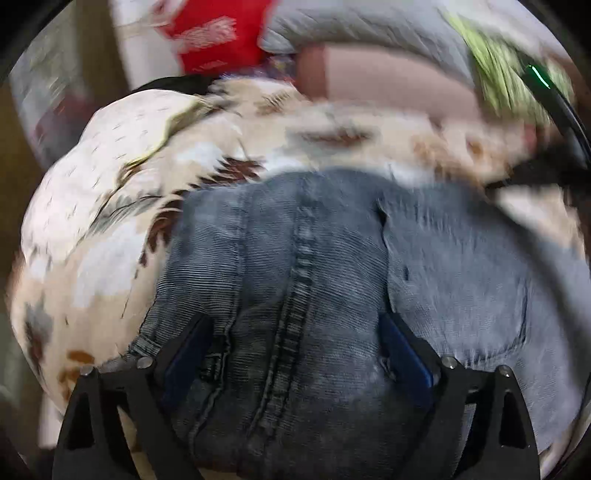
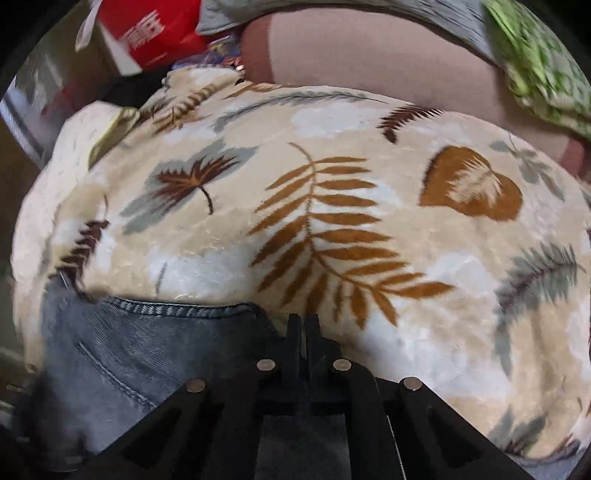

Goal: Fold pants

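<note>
Grey-blue denim pants [image 1: 332, 258] lie on a cream blanket with a leaf print [image 1: 110, 184]. In the left wrist view my left gripper [image 1: 297, 332] is open, its two blue-padded fingers spread over the pants on either side of a stitched seam [image 1: 295, 295]. The view is blurred. In the right wrist view my right gripper [image 2: 304, 323] is shut at the edge of the pants [image 2: 147, 343], near the hem; whether cloth is pinched between its fingers is hidden. The blanket [image 2: 332, 221] fills the view beyond it.
A red box [image 2: 147, 29] and a pink headboard [image 2: 369, 51] stand behind the bed. A grey quilt [image 1: 369, 26] and a green patterned cloth [image 2: 539, 66] lie at the back right. The other gripper's black body [image 1: 554, 147] shows at the right edge of the left wrist view.
</note>
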